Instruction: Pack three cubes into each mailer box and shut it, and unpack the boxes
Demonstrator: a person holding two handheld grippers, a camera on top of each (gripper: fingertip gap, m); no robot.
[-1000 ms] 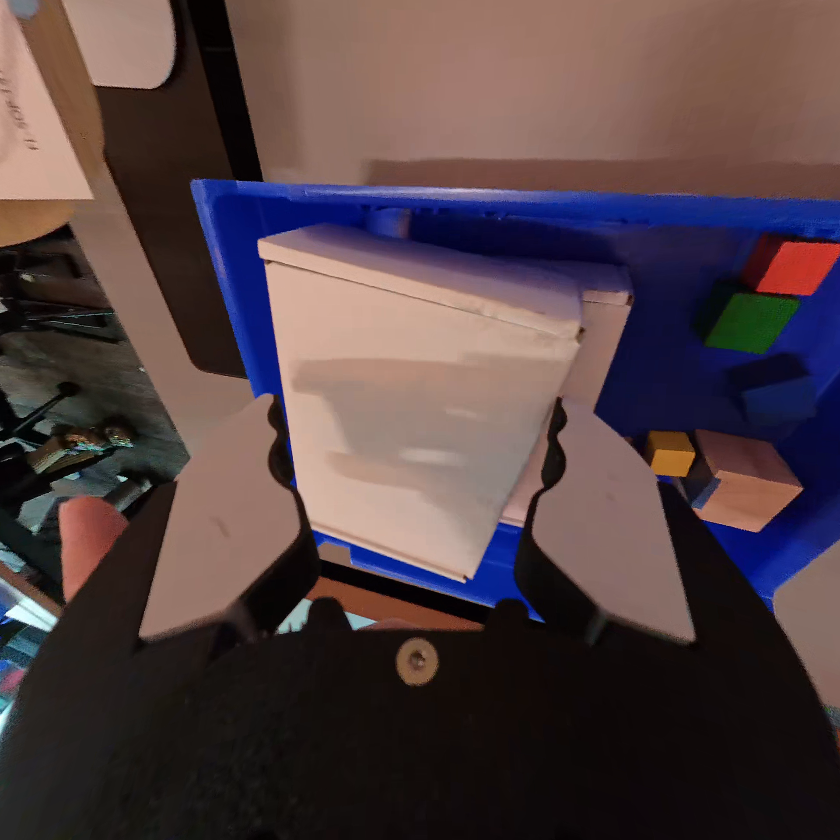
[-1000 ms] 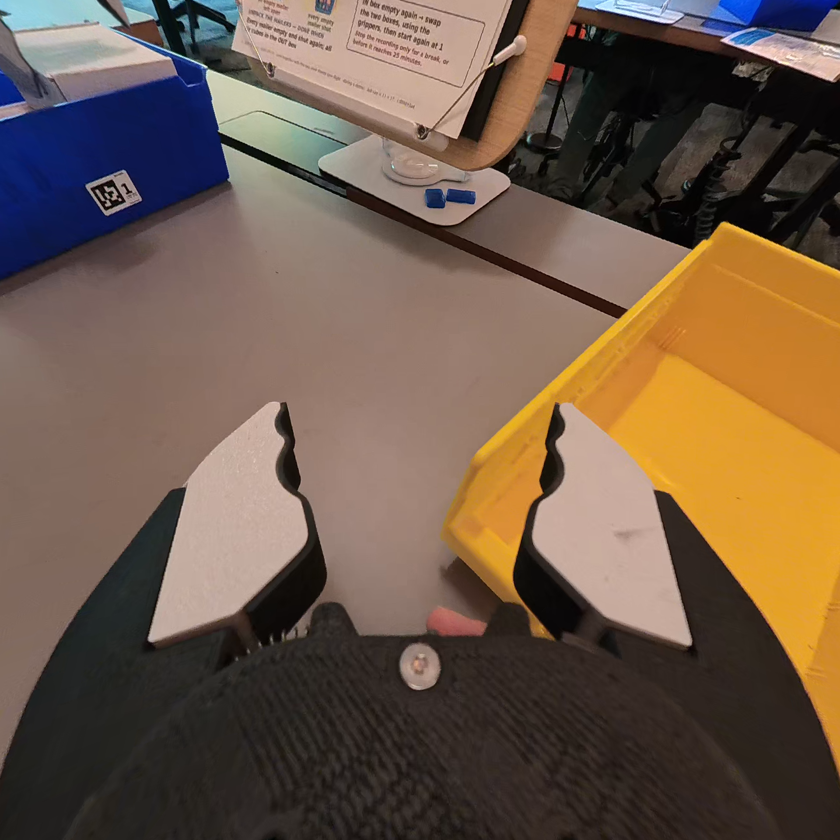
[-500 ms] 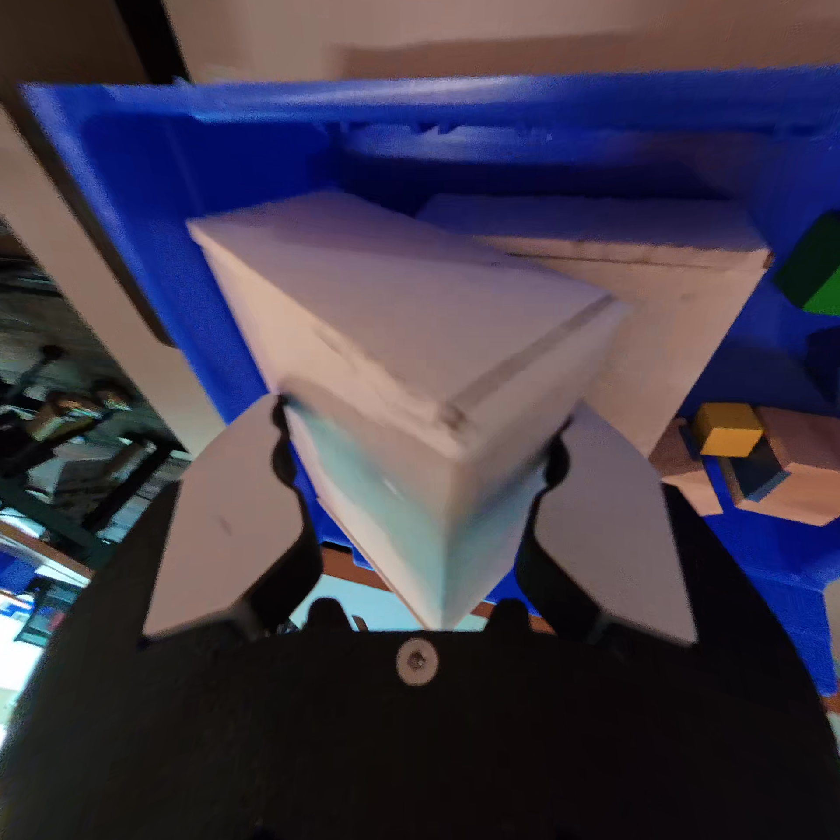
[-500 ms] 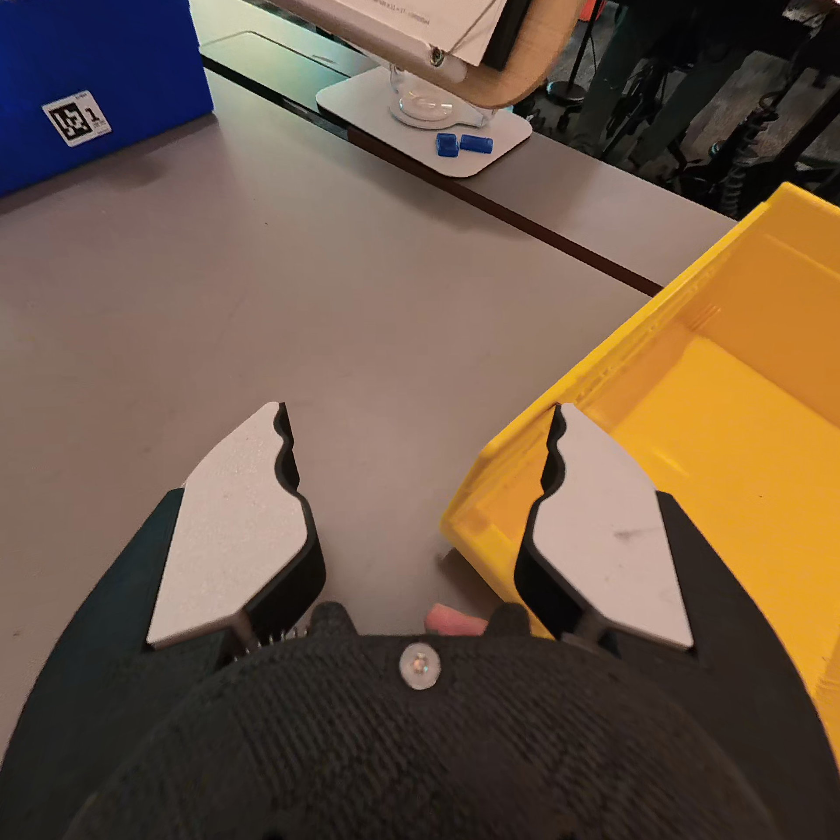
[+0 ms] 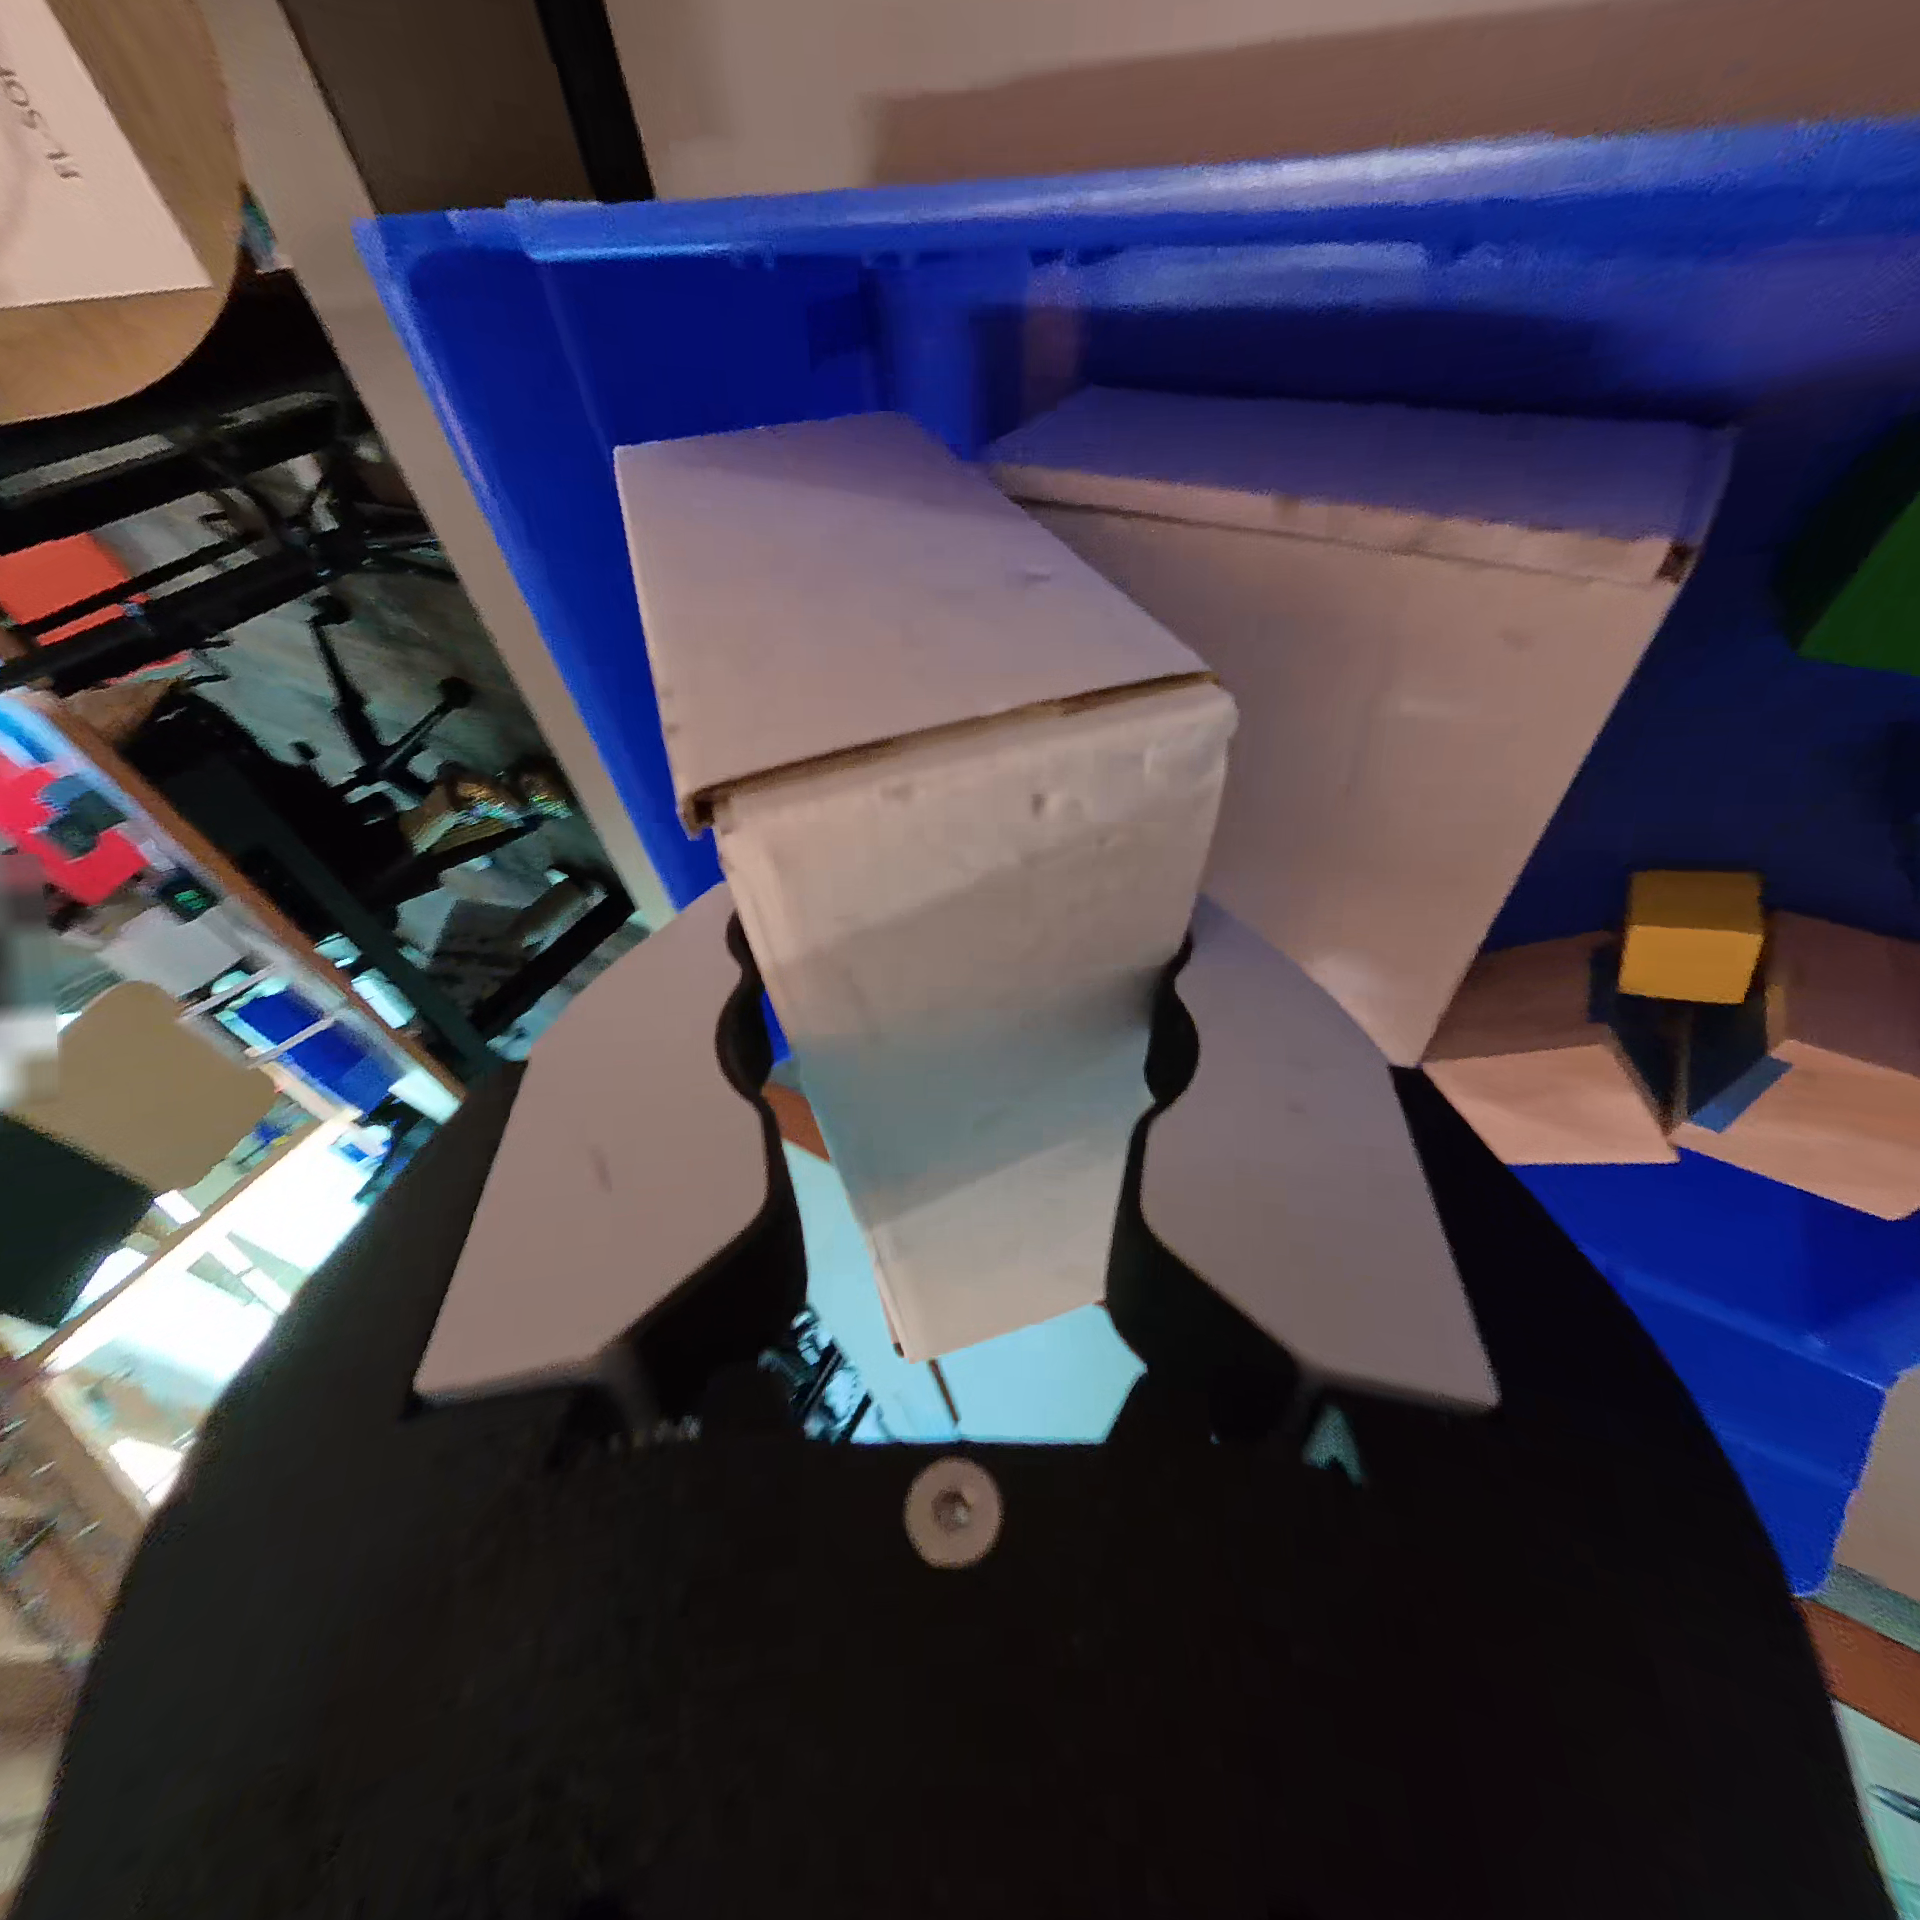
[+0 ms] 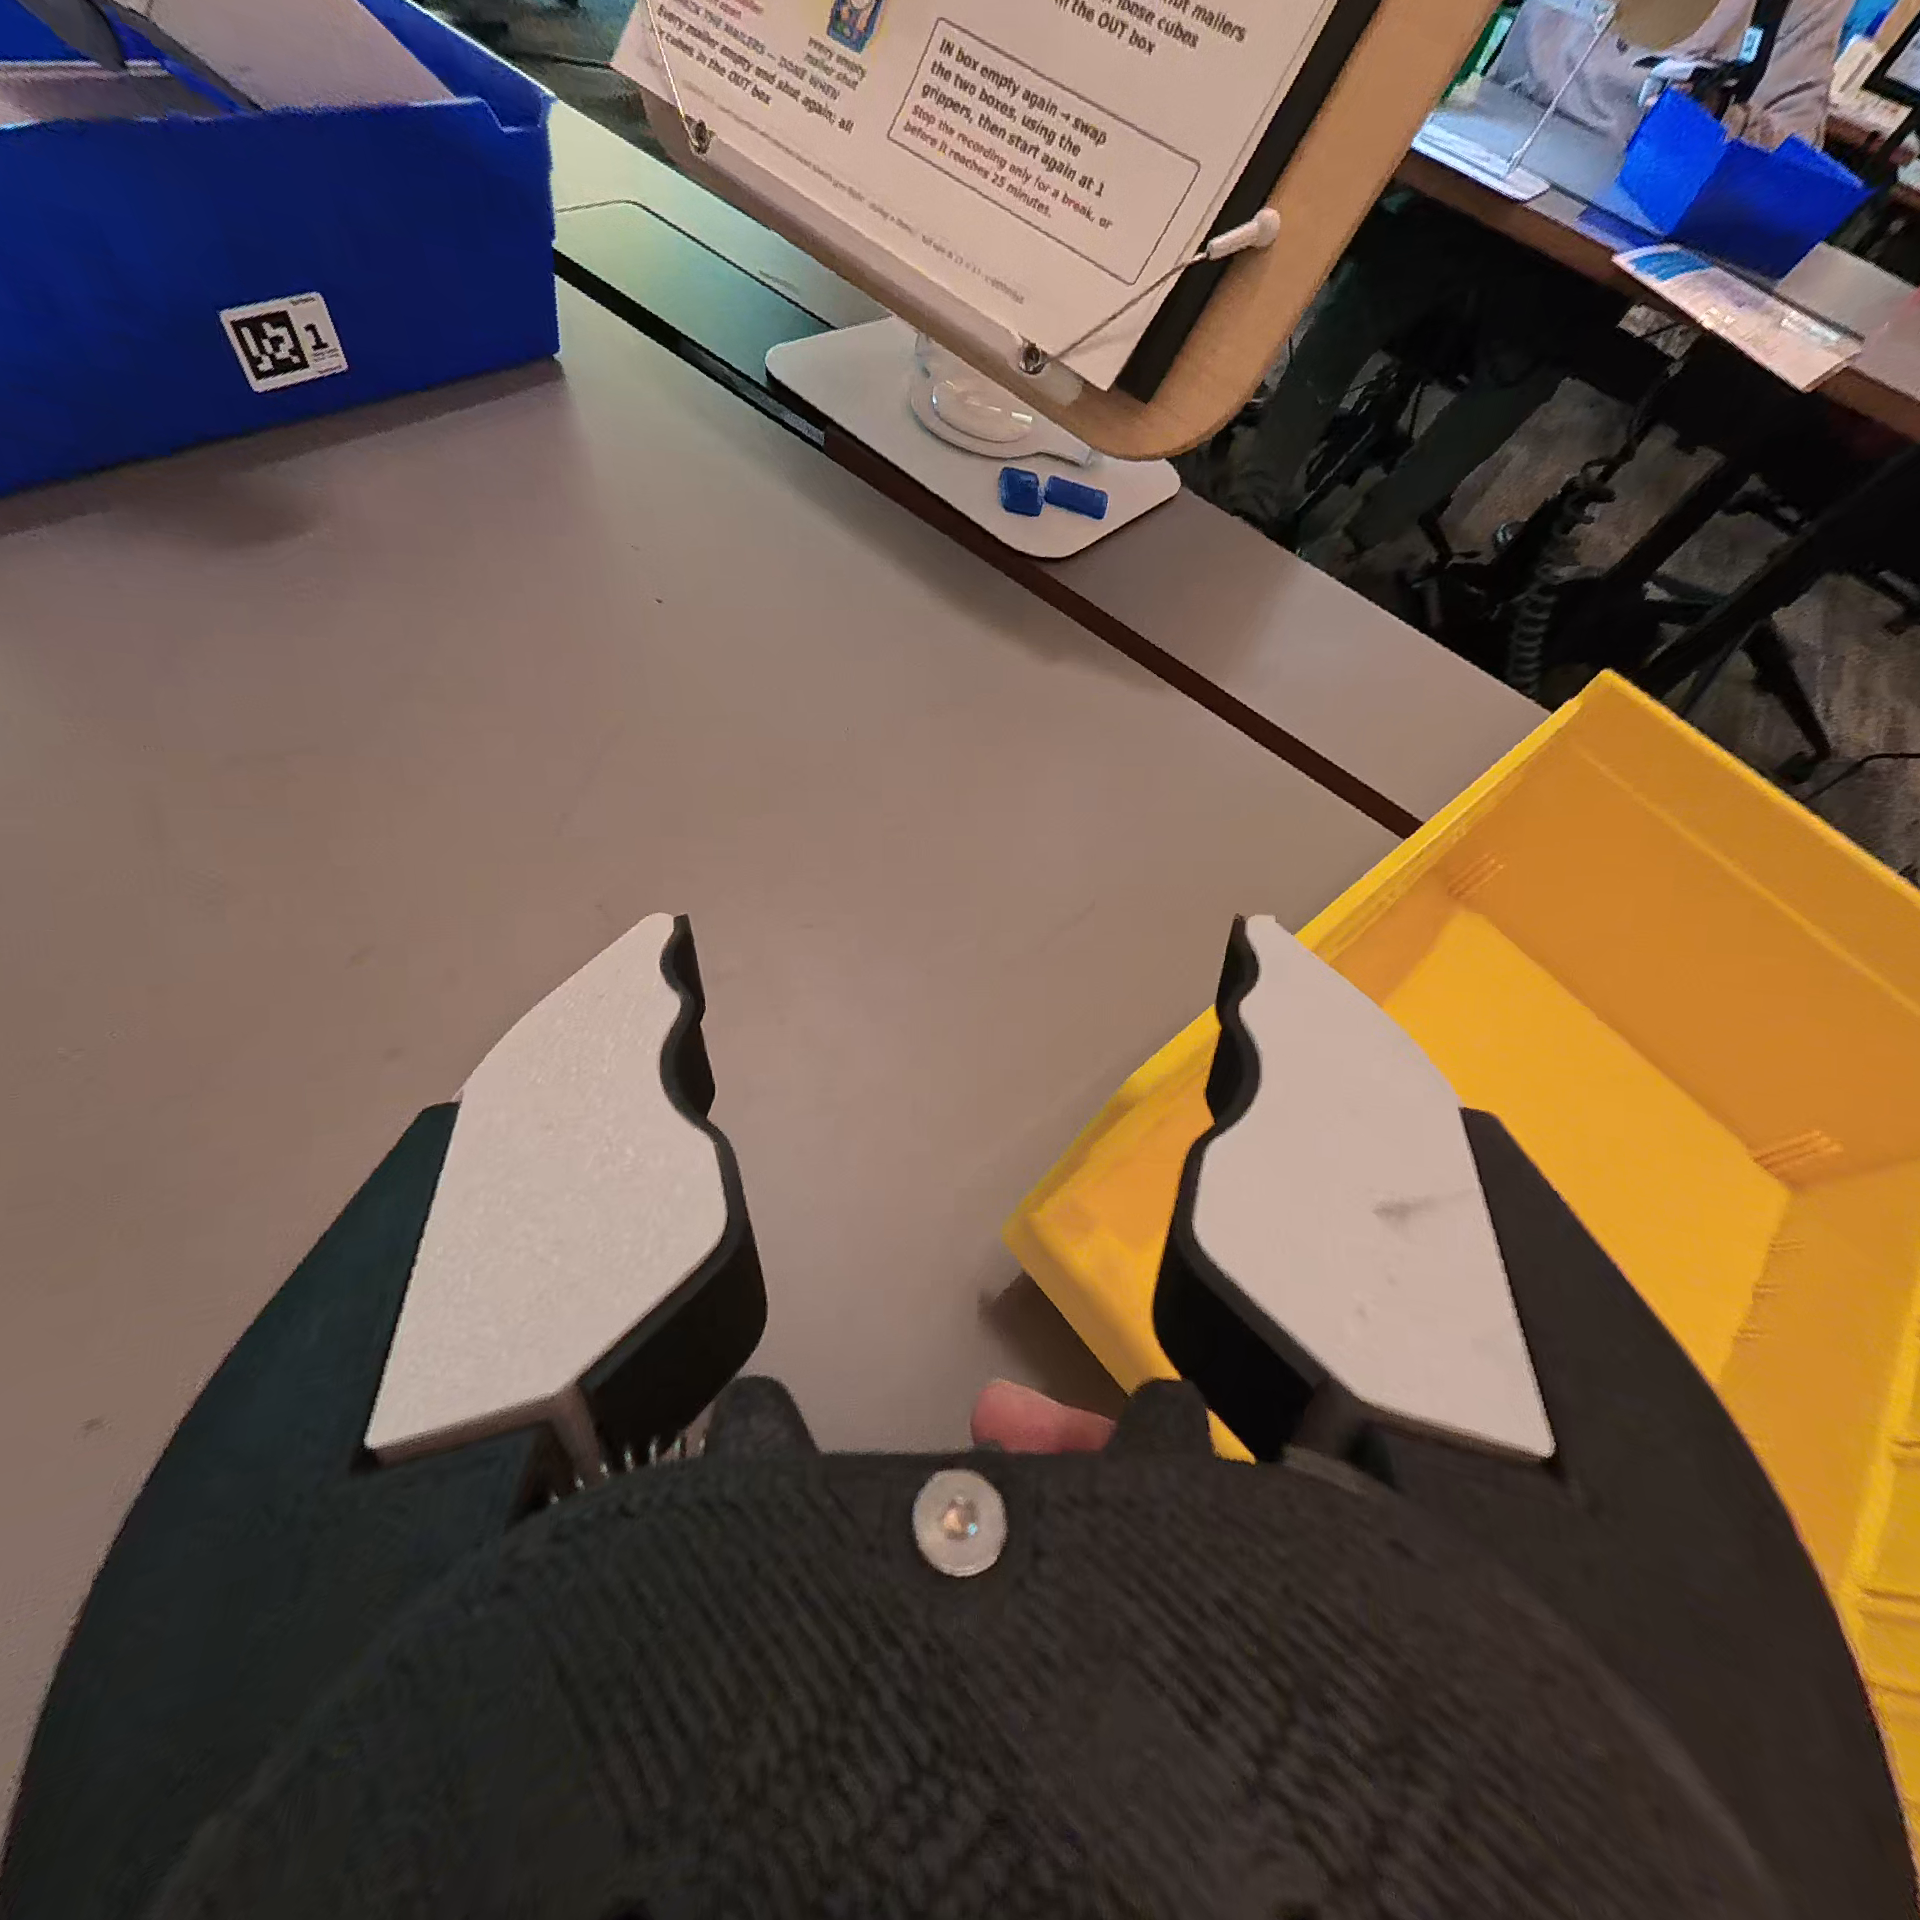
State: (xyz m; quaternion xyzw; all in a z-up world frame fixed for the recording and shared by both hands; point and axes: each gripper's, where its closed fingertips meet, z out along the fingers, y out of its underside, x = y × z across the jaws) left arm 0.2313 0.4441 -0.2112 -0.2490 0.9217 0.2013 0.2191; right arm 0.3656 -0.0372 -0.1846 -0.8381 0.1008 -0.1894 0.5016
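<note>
In the left wrist view my left gripper [image 5: 961, 956] is shut on a closed white mailer box [image 5: 935, 707] and holds it tilted over the blue bin [image 5: 727, 270]. A second white mailer box [image 5: 1382, 644] lies in the bin behind it. Loose cubes lie at the bin's right: a yellow cube [image 5: 1691, 935], a dark blue cube [image 5: 1683, 1049], two plain wooden cubes [image 5: 1548, 1081], and a green cube [image 5: 1870, 582] at the frame edge. In the right wrist view my right gripper [image 6: 961, 935] is open and empty over the grey table, beside the empty yellow bin [image 6: 1558, 1039].
The blue bin [image 6: 260, 239] with a square marker tag stands at the far left of the right wrist view. An instruction board on a white stand [image 6: 987, 177] with two small blue pieces [image 6: 1049, 494] sits at the table's back seam. Chairs and other desks lie beyond the table. There is about 50 cm between the tips of the two grippers. The green cube [image 5: 1870, 582] is about 10 cm from my left fingertips.
My left gripper has closed on the white mailer box and lifted and turned it. My right gripper's jaws stand a little narrower and its view has tilted up slightly.
</note>
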